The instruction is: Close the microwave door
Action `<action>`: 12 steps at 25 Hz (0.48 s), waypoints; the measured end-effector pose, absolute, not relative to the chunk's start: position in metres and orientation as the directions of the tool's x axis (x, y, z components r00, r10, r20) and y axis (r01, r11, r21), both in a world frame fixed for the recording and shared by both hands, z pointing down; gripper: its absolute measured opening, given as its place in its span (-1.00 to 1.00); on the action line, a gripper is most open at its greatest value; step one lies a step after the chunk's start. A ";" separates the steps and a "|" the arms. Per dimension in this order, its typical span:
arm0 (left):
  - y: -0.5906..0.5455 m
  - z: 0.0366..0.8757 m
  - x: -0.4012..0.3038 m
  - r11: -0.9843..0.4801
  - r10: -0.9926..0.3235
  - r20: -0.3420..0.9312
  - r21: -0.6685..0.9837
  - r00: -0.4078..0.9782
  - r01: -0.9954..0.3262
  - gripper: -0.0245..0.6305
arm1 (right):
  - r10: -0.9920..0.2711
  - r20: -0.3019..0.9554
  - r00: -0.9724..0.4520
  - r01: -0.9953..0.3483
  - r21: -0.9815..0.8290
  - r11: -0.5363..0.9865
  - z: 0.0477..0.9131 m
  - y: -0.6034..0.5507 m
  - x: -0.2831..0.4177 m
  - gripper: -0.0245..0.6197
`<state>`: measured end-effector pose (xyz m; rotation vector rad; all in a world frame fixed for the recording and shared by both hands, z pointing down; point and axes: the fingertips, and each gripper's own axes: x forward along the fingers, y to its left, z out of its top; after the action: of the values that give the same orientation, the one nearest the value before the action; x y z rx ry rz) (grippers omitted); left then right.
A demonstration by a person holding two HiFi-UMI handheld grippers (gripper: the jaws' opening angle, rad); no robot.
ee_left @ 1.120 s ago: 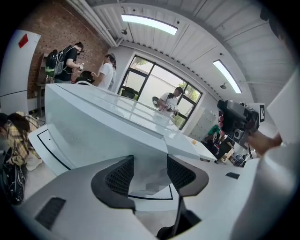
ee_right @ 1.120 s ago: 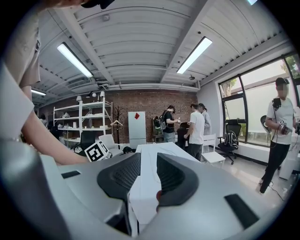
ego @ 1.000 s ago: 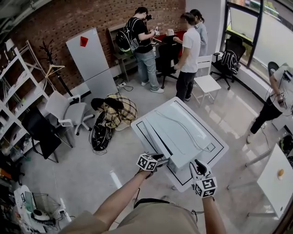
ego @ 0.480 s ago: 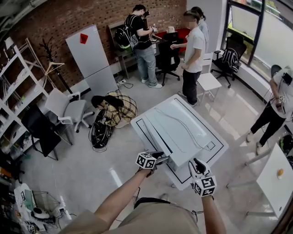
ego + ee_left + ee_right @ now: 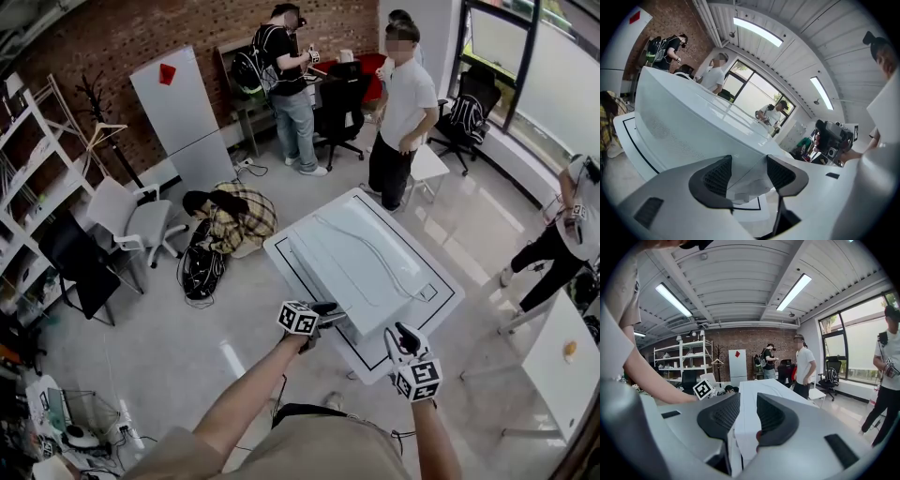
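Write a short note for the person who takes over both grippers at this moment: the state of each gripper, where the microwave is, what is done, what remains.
Left gripper: jaws apart, at the near left corner of the microwave. A white part of it sits in the gap; contact cannot be confirmed.
Right gripper: jaws apart, empty, in front of the microwave and apparently clear of it.
The microwave stands on the white table.
Done: both grippers are at the microwave's near side.
Left: no view shows whether the door is fully shut. Check it, then push it shut if needed.
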<state>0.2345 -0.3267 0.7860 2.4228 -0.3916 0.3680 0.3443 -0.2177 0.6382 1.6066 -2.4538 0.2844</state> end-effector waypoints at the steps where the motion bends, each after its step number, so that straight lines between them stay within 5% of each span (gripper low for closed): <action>1: -0.327 0.786 0.234 -0.745 -0.192 0.357 0.554 0.914 -0.373 -0.22 | -0.882 0.263 -0.391 -0.918 -0.052 0.392 0.637 -0.217 0.343 -0.57; 12: -0.306 0.744 0.206 -0.794 -0.241 0.309 0.482 0.920 -0.370 -0.22 | -0.891 0.233 -0.390 -0.920 -0.062 0.386 0.624 -0.217 0.322 -0.57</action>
<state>0.2063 -0.3061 0.7442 2.5248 -0.4361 0.3128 0.3222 -0.2166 0.6238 1.6343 -2.4775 0.2712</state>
